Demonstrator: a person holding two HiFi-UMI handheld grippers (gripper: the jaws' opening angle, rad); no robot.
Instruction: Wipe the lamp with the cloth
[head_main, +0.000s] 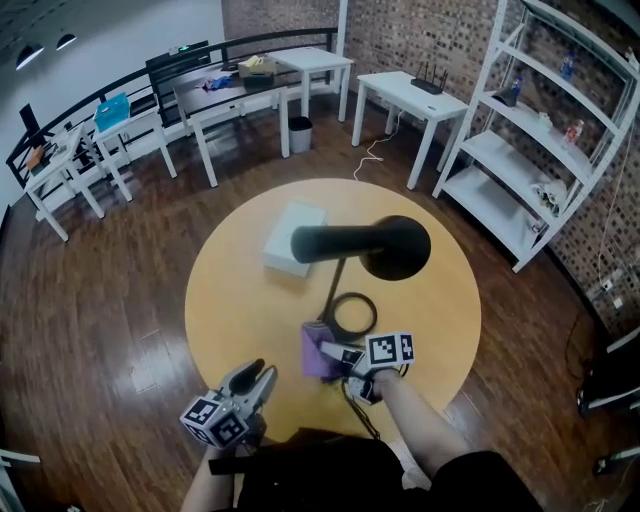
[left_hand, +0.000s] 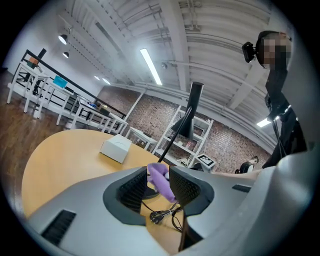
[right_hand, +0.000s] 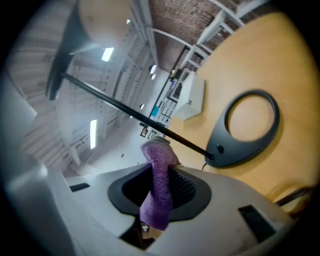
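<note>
"Fingers?"
"The right gripper's fingers (right_hand: 184, 189) pinch the purple cloth (right_hand: 159, 185), just beside the lamp's (head_main: 352, 315) ring base. The left gripper's (head_main: 260, 372) stand slightly apart, empty."
"Around it?"
"White box (head_main: 293, 237) on the round table (head_main: 230, 300); shelves (head_main: 520, 150) holding small items; wooden floor (head_main: 100, 300)."

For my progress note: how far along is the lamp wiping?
Done: the right gripper holds the purple cloth. In hand: the cloth is beside the lamp stem, near the base; contact unclear. Remaining: wiping stem, base and head.
</note>
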